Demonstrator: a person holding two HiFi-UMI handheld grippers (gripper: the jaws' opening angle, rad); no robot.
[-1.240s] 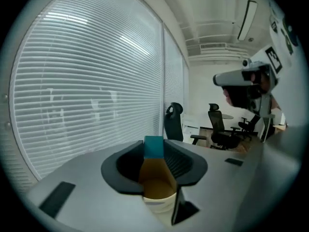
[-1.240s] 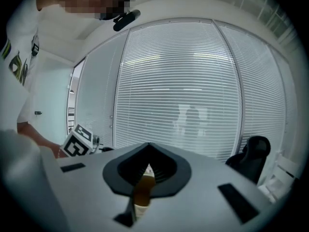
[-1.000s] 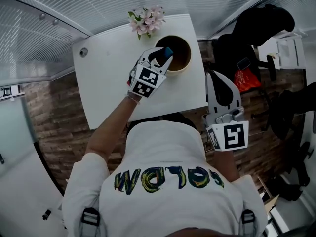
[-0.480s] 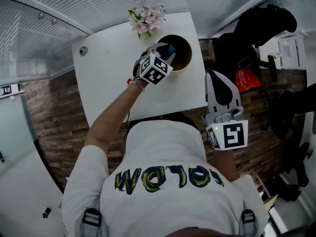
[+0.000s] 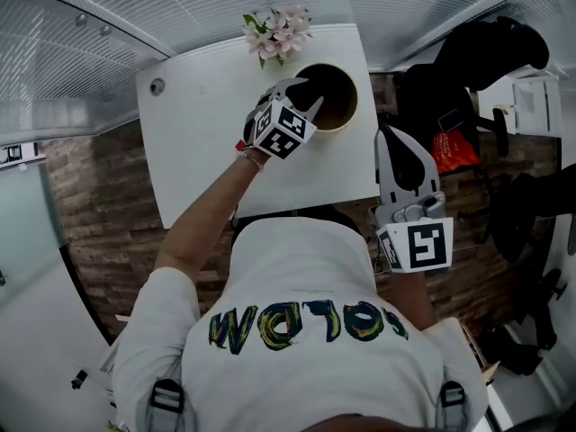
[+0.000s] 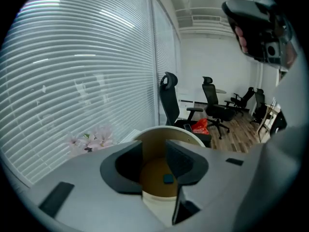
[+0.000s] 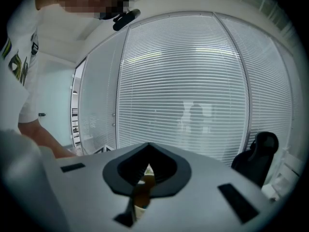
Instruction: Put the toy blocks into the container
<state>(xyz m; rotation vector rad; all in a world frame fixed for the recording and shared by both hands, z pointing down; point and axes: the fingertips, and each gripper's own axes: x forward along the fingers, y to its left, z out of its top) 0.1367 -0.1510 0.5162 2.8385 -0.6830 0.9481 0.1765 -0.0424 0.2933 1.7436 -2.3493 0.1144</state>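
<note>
We've got left gripper (image 5: 310, 93) over round tan container (image 5: 353, 115) on white worktop (image 5: 198, 142), fingers just opening, nothing btwn; small blue toy block (image 6: 168, 179) lies inside. Right gripper (image 5: 387, 138) fingers closed.

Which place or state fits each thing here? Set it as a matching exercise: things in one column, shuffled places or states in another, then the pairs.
1 block
2 flowers
3 container
4 right gripper

a at the table's far edge
b shut, off the table's side
c tan, beside the flowers
d lying in the container

Pairs: 1-d, 2-a, 3-c, 4-b
</note>
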